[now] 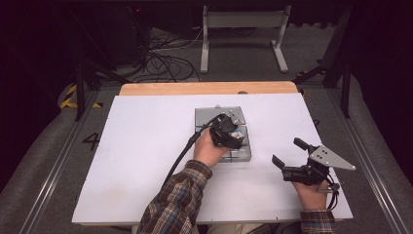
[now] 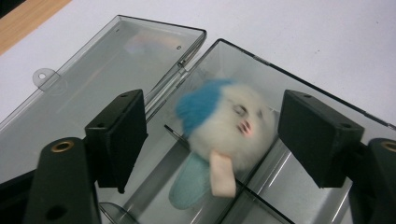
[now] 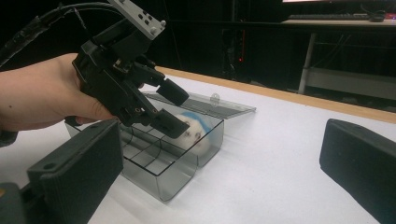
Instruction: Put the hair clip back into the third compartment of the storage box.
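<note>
The left tool [image 2: 210, 140] hangs released over the plush toy [image 2: 224, 128] in the clear box [image 2: 322, 105], jaws clear of the walls. The right tool [image 1: 292, 156] rests released on open counter [image 1: 146, 146].

Two black grippers are carried: left gripper [image 1: 233, 130] with a thick black cable and screw-studded grey plate; right gripper [image 1: 288, 154] with a grey three-cornered plate. Brass-ringed screw holes are seen. Plaid sleeves [image 1: 176, 204] are worn.

high: overhead, far | gripper views: close, both see box [image 2: 261, 84]
</note>
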A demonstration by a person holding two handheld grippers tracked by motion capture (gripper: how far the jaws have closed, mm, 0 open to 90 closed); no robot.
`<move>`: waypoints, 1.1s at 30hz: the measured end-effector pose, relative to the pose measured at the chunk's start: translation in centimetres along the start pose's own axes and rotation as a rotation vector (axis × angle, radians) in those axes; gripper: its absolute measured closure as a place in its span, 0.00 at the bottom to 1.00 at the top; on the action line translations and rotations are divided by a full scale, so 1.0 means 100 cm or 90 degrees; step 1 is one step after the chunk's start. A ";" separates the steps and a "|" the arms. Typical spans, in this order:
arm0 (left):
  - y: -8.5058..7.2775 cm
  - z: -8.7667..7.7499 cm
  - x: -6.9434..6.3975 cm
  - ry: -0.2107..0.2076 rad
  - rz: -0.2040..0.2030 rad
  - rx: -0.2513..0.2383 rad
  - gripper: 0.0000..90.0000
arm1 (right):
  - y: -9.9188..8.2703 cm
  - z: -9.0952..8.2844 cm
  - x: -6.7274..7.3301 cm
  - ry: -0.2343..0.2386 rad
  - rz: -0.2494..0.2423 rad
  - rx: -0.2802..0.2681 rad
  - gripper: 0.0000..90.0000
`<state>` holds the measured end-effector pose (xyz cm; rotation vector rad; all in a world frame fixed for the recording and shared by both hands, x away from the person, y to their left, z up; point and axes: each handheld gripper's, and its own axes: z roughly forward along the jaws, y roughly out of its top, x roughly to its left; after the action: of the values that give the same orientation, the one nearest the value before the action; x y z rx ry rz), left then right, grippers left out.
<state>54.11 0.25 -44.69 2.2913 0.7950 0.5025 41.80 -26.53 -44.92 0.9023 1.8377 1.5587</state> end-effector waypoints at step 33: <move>-0.006 -0.048 0.005 -0.016 0.013 -0.093 0.07 | 0.000 0.002 0.001 -0.005 -0.010 -0.001 0.00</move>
<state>51.63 3.13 -41.58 2.1681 0.7009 0.5233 41.89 -26.36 -45.00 0.8902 1.8338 1.5445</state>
